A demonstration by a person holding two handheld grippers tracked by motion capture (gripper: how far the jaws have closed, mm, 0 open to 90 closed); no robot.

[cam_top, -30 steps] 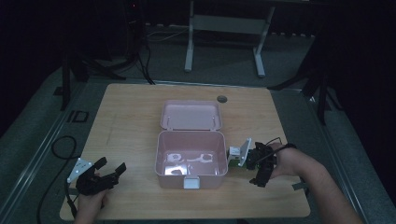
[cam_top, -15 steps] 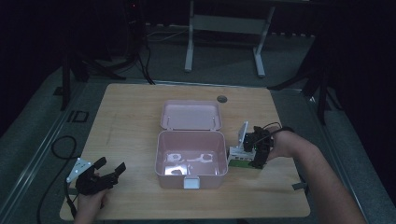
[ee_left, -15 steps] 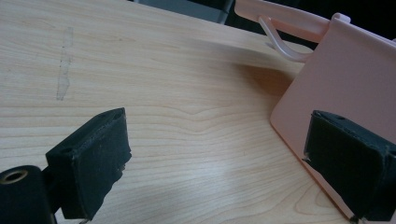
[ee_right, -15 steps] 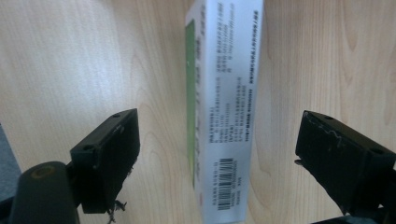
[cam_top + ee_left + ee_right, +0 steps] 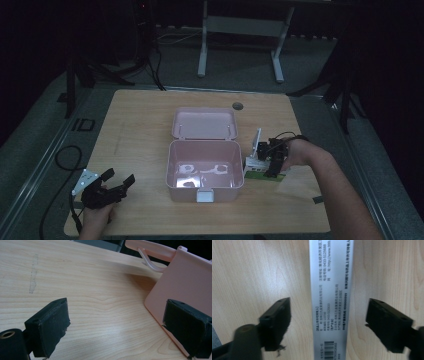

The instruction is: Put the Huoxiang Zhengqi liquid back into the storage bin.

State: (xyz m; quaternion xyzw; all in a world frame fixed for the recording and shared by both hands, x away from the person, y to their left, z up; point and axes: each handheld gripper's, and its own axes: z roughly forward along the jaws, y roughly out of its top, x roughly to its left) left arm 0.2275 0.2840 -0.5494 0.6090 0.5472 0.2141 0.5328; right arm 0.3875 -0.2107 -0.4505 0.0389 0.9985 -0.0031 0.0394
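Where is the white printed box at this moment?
The white printed box lies on the table just right of the pink case, between the open right gripper's fingers.

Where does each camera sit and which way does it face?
High view: above the person's side, facing forward and down on the table; both forearms and grippers enter from below.
Left gripper view: rides the left gripper, facing along its open fingers at the pink box.
Right gripper view: rides the right gripper, looking down on a carton.
High and left views share the pink box.
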